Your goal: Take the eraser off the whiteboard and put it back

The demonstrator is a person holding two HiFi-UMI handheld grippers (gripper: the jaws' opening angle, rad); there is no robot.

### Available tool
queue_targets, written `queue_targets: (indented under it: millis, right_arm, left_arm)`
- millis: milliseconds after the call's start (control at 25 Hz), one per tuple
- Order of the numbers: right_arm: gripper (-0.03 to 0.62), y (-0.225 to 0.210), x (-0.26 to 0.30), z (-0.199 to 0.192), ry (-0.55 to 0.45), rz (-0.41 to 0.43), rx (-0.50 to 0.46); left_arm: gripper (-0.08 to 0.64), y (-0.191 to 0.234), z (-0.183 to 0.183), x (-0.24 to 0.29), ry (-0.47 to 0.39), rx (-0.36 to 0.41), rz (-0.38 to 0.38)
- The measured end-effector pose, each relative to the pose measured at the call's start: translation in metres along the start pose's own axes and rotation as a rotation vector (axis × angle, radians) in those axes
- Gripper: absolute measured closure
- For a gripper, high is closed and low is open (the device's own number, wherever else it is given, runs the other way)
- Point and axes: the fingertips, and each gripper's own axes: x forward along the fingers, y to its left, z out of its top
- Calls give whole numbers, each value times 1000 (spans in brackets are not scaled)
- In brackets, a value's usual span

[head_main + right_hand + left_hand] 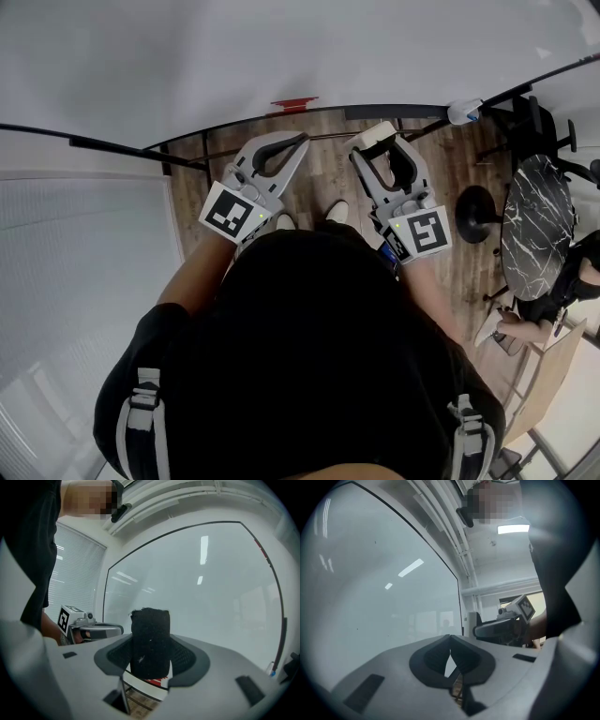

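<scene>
The right hand-held gripper (380,148) clamps the eraser (150,639) near the whiteboard (211,597); the left hand-held gripper (450,654) is closed, empty. The eraser looks light, with soft felt; hold it across its middle.

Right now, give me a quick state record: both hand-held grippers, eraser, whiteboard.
left hand-held gripper: jaws together, nothing between them
right hand-held gripper: closed on the eraser
eraser: black, upright between the right jaws, in front of the whiteboard
whiteboard: no writing visible
eraser touching board: cannot tell
</scene>
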Motion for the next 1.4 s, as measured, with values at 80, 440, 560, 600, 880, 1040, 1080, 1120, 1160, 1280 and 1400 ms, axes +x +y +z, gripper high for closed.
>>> queue_targets:
  millis: [80, 440, 560, 600, 880, 1040, 1080, 1120, 1160, 1280, 1400]
  right_arm:
    - [373, -2, 3, 0, -2, -5, 7]
    - [373, -15, 5, -2, -3, -19, 19]
    - [373, -18, 5, -2, -3, -18, 14]
    - [373, -18, 5, -2, -3, -17, 11]
    - [373, -28, 6, -2, -17, -8, 10]
    - [373, -39, 6, -2, -20, 13, 13]
    - [373, -43, 6, -1, -21, 21, 14]
    - [373, -47, 7, 0, -22, 31, 12]
    - [373, -50, 9, 0, -22, 44, 7]
    - [373, -53, 14, 1, -24, 84, 6]
    - [373, -54, 21, 1, -28, 123, 23]
  left_arm:
    - [555, 2, -1, 1, 0, 2, -3]
    - [555, 4, -3, 9, 3, 4, 0]
    - [555, 4, -2, 12, -2, 9, 0]
    - [555, 5, -2, 12, -2, 8, 3]
    - [555, 6, -1, 20, -3, 15, 23]
    - [555, 6, 4, 31, -7, 28, 43]
    - [555, 7, 6, 36, -7, 31, 49]
    - [555, 8, 8, 40, -6, 31, 57]
    - [555, 9, 9, 43, -4, 31, 66]
    - [555, 13, 10, 48, 2, 30, 100]
    - [555, 15, 10, 49, -4, 32, 137]
